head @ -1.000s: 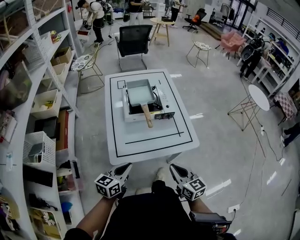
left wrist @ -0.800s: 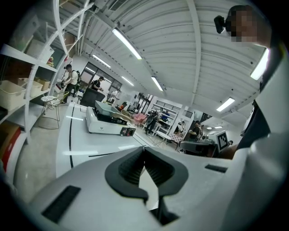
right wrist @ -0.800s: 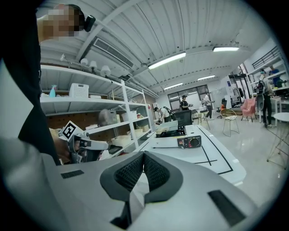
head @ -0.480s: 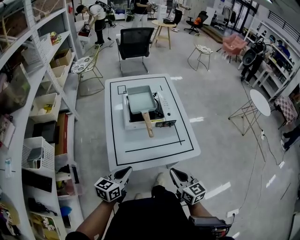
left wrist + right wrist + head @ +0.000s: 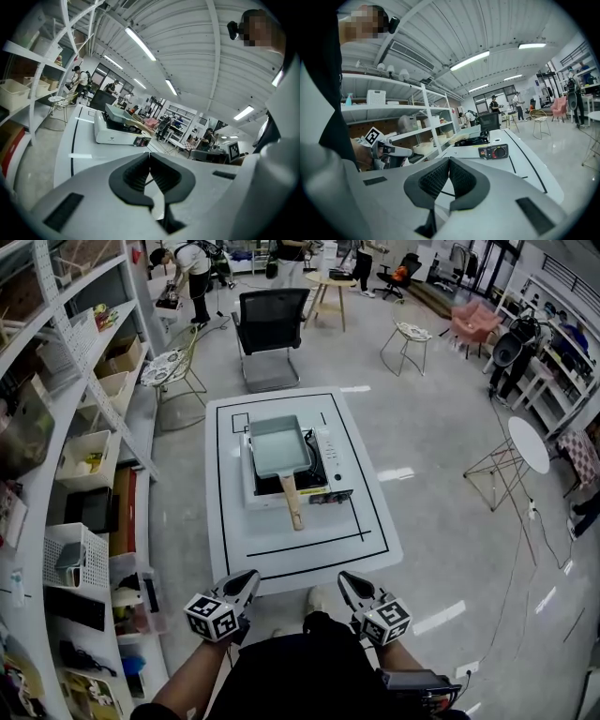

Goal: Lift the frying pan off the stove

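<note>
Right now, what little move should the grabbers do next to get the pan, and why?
Probably reach the right gripper forward toward the wooden handle, opening its jaws on the way. The frying pan sits on the stove, handle pointing at the person. Both it and the left gripper are shut and empty by the table's near edge.

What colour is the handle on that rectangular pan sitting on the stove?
Light wooden tan; the handle shows best in the head view.

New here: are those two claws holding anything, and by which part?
Nothing. Left gripper and right gripper are shut and empty; the frying pan sits on the stove.
</note>
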A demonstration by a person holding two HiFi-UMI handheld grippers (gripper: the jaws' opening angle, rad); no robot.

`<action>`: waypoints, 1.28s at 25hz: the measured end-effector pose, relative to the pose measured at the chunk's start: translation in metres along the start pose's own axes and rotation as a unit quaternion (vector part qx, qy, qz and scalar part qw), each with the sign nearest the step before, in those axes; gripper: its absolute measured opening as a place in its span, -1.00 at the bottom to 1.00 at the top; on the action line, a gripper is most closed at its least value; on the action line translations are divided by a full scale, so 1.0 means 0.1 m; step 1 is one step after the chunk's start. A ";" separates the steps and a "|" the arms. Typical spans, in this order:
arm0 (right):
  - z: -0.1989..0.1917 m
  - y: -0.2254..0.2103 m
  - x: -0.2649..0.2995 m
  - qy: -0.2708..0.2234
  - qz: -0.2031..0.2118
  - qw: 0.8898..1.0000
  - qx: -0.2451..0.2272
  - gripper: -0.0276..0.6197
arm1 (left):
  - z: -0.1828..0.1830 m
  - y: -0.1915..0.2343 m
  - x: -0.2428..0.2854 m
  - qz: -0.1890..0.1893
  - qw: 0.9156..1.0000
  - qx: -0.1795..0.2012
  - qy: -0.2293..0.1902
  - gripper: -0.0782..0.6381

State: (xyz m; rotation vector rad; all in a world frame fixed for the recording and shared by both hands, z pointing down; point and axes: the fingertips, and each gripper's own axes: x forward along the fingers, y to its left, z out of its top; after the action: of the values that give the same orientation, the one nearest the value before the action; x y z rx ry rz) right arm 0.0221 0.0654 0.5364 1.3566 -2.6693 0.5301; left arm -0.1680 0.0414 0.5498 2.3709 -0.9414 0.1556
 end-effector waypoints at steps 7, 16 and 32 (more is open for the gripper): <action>0.13 -0.36 0.22 0.011 0.013 1.000 -0.003 -0.84 | 0.16 0.15 0.35 0.015 1.000 -0.016 -0.011 -0.76; 0.30 -0.79 0.51 0.013 0.034 0.999 -0.008 -0.84 | 0.32 0.34 0.70 0.046 0.998 -0.046 -0.016 -0.76; 0.47 -1.33 0.89 0.028 0.110 0.993 -0.042 -0.84 | 0.67 0.43 1.09 0.108 0.991 -0.059 -0.045 -0.76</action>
State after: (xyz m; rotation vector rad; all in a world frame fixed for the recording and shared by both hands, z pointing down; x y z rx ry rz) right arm 0.0780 -0.0909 0.5482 1.0181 -2.7767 0.4616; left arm -0.1217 -0.0851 0.5480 2.1802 -1.2162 0.0753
